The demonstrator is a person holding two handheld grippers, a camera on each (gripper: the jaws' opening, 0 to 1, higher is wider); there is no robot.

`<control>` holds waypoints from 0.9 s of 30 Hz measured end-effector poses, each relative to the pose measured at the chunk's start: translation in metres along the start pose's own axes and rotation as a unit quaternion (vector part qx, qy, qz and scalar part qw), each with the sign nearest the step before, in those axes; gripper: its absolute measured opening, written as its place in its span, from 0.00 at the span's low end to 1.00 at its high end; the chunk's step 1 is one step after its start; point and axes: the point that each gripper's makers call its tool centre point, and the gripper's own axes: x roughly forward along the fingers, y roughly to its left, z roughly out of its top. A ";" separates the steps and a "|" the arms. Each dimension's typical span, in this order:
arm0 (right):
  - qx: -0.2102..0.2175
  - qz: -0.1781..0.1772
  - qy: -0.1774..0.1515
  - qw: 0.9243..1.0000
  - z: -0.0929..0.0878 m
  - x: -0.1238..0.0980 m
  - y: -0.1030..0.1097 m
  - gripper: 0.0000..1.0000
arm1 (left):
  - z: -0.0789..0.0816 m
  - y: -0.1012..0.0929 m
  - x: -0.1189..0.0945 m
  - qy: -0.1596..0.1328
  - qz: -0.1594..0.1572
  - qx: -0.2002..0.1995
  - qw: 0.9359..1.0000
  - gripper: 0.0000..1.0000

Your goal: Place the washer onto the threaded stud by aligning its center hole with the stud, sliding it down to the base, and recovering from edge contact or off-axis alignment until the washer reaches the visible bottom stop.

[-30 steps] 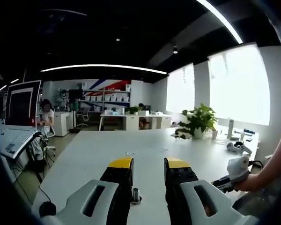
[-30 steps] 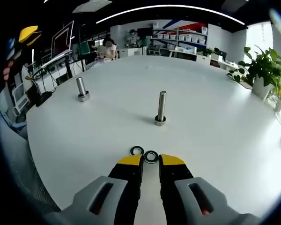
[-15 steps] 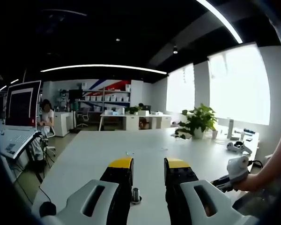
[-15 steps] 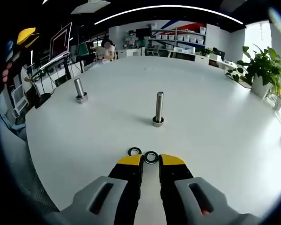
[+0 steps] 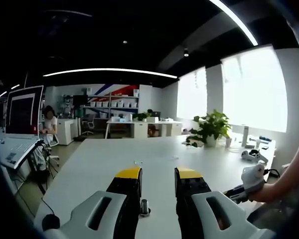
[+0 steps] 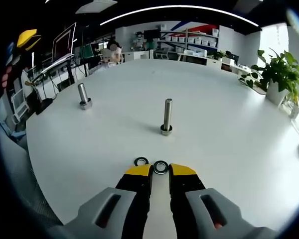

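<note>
On the white table (image 6: 229, 129) a threaded stud (image 6: 166, 116) stands upright ahead of my right gripper (image 6: 161, 170). A second stud (image 6: 83, 95) stands further off to the left. Two dark washers lie flat near the gripper's tips: one washer (image 6: 160, 167) right at the narrow gap between the jaws, the other washer (image 6: 141, 162) just left of it. The right gripper is open and grips nothing. My left gripper (image 5: 158, 174) is open above the table, with a short stud (image 5: 144, 206) low between its jaws. The left gripper's yellow tip (image 6: 29, 37) shows at the top left of the right gripper view.
A potted plant (image 6: 279, 74) stands at the table's right edge, also seen as the plant (image 5: 212, 129). A monitor and cables (image 6: 60, 55) sit beyond the left edge. A person's hand holds the right gripper (image 5: 251, 180) at the right of the left gripper view. Desks and shelves line the back.
The right gripper view has drifted slightly, so both studs sit a little more to the left. The washers stay at the tips. The left gripper view is nearly unchanged.
</note>
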 end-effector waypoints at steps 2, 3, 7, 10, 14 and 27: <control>0.000 -0.002 -0.003 1.000 0.003 -0.001 -0.002 0.15 | 0.000 0.000 0.000 0.000 0.000 -0.001 1.000 0.24; 0.002 -0.002 -0.004 1.000 0.004 -0.001 -0.002 0.15 | 0.000 0.000 0.000 0.000 0.000 0.000 1.000 0.24; 0.002 -0.003 -0.006 1.000 0.007 -0.003 -0.002 0.15 | 0.001 0.000 0.000 -0.002 -0.001 -0.001 1.000 0.24; 0.001 -0.005 -0.007 1.000 0.008 -0.004 -0.003 0.15 | 0.001 0.000 0.000 -0.002 -0.001 -0.003 1.000 0.24; 0.001 -0.006 -0.010 1.000 0.011 -0.005 -0.003 0.15 | 0.002 0.000 0.000 -0.003 -0.001 -0.004 1.000 0.24; -0.010 -0.011 -0.033 0.999 0.038 -0.011 -0.006 0.15 | 0.003 0.000 0.000 -0.006 -0.002 -0.008 1.000 0.24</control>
